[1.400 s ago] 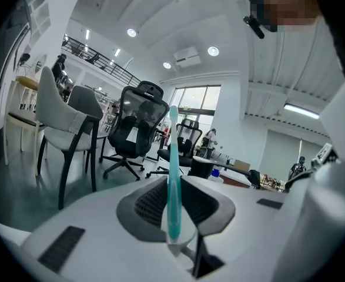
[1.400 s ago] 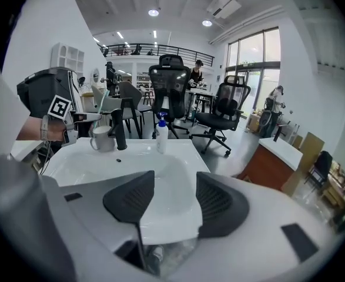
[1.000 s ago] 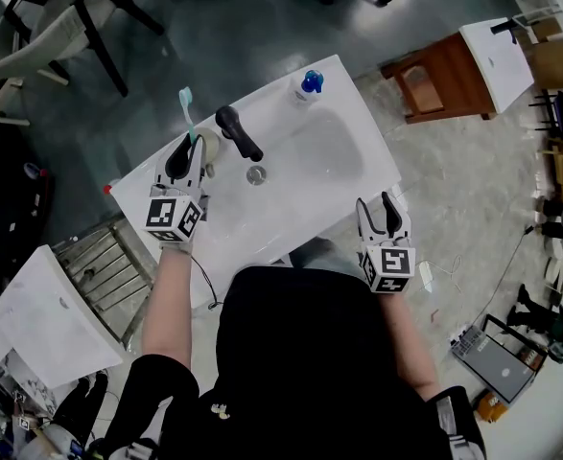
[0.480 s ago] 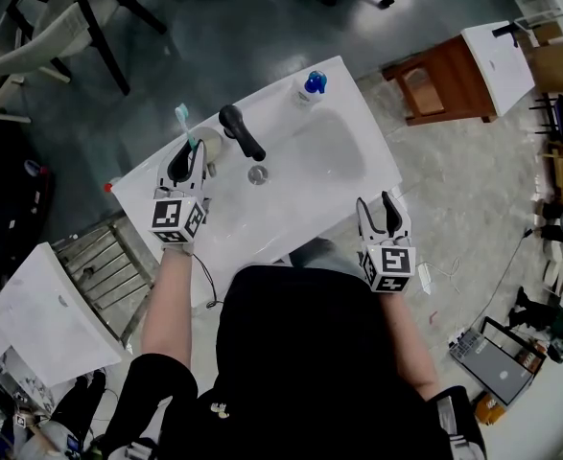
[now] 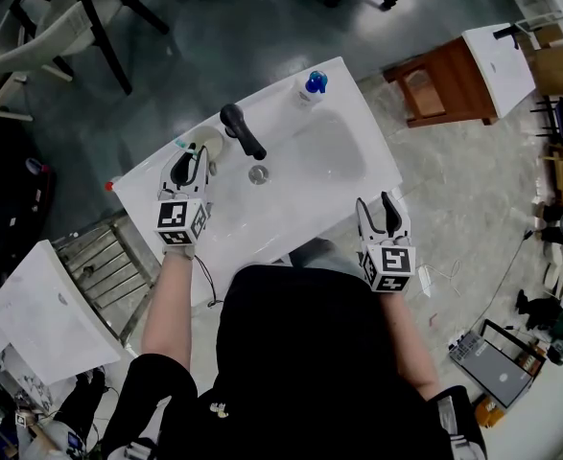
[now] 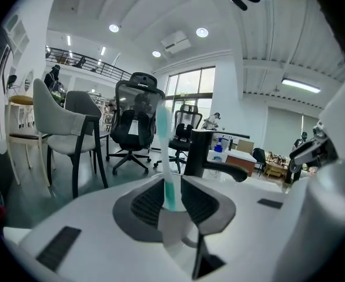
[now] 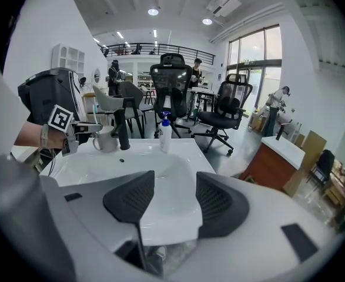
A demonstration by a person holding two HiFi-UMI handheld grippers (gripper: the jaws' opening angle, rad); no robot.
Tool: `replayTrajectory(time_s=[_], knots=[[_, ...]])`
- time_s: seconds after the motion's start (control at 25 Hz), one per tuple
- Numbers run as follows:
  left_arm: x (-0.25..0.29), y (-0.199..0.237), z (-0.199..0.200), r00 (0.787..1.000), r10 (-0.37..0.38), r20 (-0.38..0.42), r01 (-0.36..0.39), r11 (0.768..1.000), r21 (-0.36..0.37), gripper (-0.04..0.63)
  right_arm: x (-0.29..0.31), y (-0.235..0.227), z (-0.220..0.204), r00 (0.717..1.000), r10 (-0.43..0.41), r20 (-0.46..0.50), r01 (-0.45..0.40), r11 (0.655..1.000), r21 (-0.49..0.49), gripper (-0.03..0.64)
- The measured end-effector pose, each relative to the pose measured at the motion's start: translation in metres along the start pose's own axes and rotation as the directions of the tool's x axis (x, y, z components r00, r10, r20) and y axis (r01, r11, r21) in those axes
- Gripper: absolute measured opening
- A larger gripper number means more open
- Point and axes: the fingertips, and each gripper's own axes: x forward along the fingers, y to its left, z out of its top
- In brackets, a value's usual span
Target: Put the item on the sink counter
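Note:
A teal and white toothbrush [image 6: 163,151] stands upright between the jaws of my left gripper [image 6: 172,195], which is shut on its handle. In the head view that gripper [image 5: 191,158] hangs at the back left of the white sink counter [image 5: 252,220], beside a white cup [image 5: 210,143]. Only the brush's teal end [image 5: 179,144] shows past the fingers there. The black faucet [image 5: 242,132] stands just right of the cup. My right gripper [image 5: 377,211] is open and holds nothing at the counter's front right corner. Its own view [image 7: 175,198] looks over the basin toward the cup [image 7: 106,140].
A white bottle with a blue cap [image 5: 310,84] stands at the counter's back right. A wooden cabinet [image 5: 444,77] is to the right, a metal rack [image 5: 104,268] and a white cabinet [image 5: 32,316] to the left. Office chairs [image 5: 70,8] stand beyond the sink.
My left gripper has come down with the toothbrush, whose head now sits lower, close beside the cup. The right gripper has not moved.

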Motion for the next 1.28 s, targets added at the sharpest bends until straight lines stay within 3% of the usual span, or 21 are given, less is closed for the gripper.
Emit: replayTrajectory(time_s=[0.6,0.92,1.28], knots=[[-0.007,0.001,-0.003,0.999,0.024,-0.029,-0.023,1.000,0.014,0.213,-0.002,0.001,0.001,1.000,0.015,0.016,-0.015,1.000,0.003,0.233],[-0.026,0.013,-0.005,0.993,0.115,-0.020,-0.116,0.991,-0.066,0.262,-0.002,0.003,0.004,0.998,0.046,0.042,-0.046,0.999,-0.004,0.233],[-0.070,0.016,-0.009,0.979,0.200,-0.026,-0.202,0.976,-0.079,0.262,0.008,0.016,0.018,0.988,0.131,0.079,-0.128,0.991,-0.038,0.233]])
